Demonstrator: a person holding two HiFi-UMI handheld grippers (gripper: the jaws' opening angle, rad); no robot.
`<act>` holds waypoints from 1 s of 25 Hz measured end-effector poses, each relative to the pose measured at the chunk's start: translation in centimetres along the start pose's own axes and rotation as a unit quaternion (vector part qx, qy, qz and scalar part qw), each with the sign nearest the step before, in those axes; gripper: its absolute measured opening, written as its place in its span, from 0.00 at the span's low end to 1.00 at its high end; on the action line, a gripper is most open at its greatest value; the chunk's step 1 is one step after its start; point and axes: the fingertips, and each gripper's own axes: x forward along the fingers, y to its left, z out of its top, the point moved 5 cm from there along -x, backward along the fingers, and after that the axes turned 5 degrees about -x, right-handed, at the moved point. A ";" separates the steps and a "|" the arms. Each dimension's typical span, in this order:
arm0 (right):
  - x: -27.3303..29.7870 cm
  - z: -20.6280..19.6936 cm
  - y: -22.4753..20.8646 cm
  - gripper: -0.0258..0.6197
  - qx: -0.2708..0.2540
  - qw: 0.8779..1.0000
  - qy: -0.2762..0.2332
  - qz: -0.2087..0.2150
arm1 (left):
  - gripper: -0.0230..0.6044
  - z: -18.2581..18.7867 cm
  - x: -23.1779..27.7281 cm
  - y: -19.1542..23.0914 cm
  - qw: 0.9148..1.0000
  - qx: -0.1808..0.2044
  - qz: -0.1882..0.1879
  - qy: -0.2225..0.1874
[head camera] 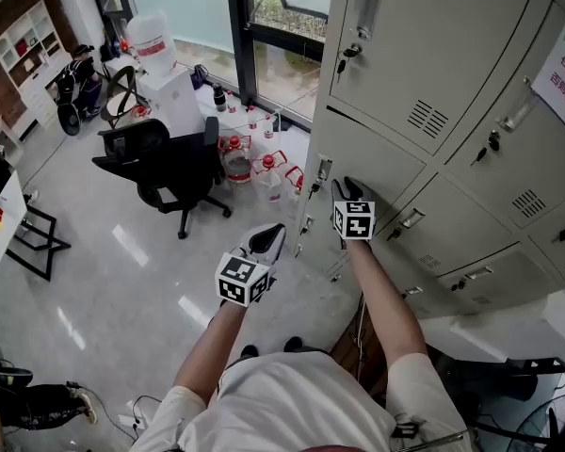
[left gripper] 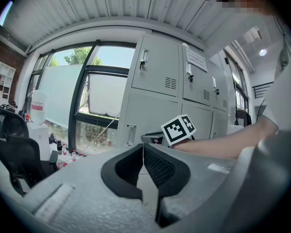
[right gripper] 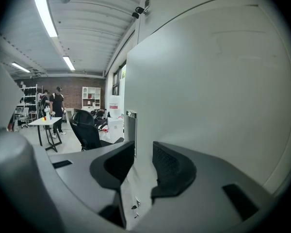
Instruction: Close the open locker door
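Observation:
The beige locker door (head camera: pixel 369 166) is in the second row of the locker bank, with a thin dark gap along its top edge. My right gripper (head camera: pixel 351 192) rests with its tips against that door, near its latch side. In the right gripper view the door (right gripper: pixel 208 96) fills the picture close up, and the right gripper (right gripper: pixel 143 157) is open with the flat panel and its handle (right gripper: pixel 131 130) showing between the jaws. My left gripper (head camera: pixel 268 240) hangs in the air left of the lockers. In its own view the left gripper (left gripper: pixel 143 149) is shut and holds nothing.
More closed lockers (head camera: pixel 433 45) stand above, beside and below. A black office chair (head camera: pixel 165 163) stands on the grey floor to the left. Several bottles (head camera: pixel 254 163) sit by the window. A water jug (head camera: pixel 151 43) stands further back. People (right gripper: pixel 56 103) stand far off by a table.

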 end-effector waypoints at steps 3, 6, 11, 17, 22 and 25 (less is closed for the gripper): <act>0.0 -0.1 -0.4 0.22 -0.002 1.000 0.003 -0.005 | 0.06 0.1 0.0 -0.1 1.000 0.001 -0.001 0.001; 0.2 -0.5 -0.9 0.22 -0.003 1.000 0.006 -0.011 | 0.06 -0.1 0.0 0.0 1.000 0.002 0.001 0.002; 0.4 -0.8 -1.6 0.22 0.003 1.000 0.010 -0.018 | 0.06 -0.2 0.1 0.2 1.000 0.000 0.004 0.003; 0.4 -0.9 -1.7 0.22 -0.004 1.000 0.012 -0.014 | 0.06 -0.1 0.4 -0.1 1.000 0.001 0.002 0.004; 0.2 -1.0 -1.6 0.22 -0.009 1.000 0.016 -0.012 | 0.06 0.0 0.2 -0.3 1.000 0.002 0.004 0.004; -0.2 -1.4 -1.2 0.22 -0.013 1.000 0.021 -0.010 | 0.06 0.0 0.0 -0.4 1.000 0.002 0.004 0.004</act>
